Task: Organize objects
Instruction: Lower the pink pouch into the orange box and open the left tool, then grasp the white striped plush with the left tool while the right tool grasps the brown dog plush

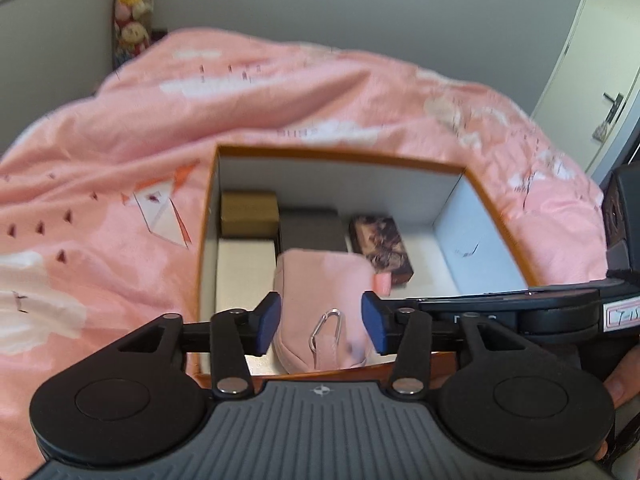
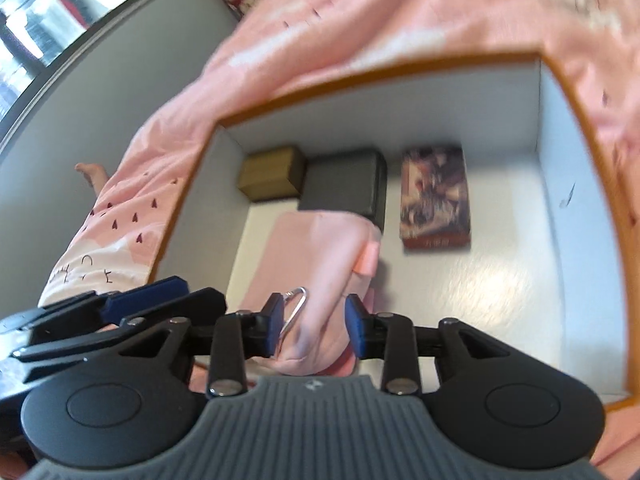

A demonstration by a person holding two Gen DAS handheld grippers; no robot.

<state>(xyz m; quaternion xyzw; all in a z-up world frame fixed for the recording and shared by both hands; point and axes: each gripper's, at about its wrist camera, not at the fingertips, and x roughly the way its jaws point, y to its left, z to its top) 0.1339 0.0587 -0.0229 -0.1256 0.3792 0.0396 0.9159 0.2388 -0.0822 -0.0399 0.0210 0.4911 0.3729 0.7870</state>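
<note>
An orange-rimmed box [image 1: 344, 157] with white walls sits on a pink bedspread; it also shows in the right wrist view [image 2: 400, 67]. Inside lie a tan box [image 1: 249, 214] [image 2: 272, 178], a dark grey box [image 1: 312, 230] [image 2: 344, 188] and a patterned box [image 1: 380, 246] [image 2: 435, 196]. A pink pouch [image 1: 320, 280] [image 2: 304, 248] with a silver carabiner [image 1: 326, 330] [image 2: 294, 312] sits between both pairs of fingers over the box's near side. My left gripper [image 1: 320, 322] and right gripper [image 2: 312, 328] each close on the pouch's near end. The other gripper shows at the edge of each view.
The pink bedspread [image 1: 120, 160] surrounds the box. A stuffed-toy hanging [image 1: 132, 8] is at the back wall. A door [image 1: 592, 80] stands at the right. A window [image 2: 52, 12] is at the upper left of the right wrist view.
</note>
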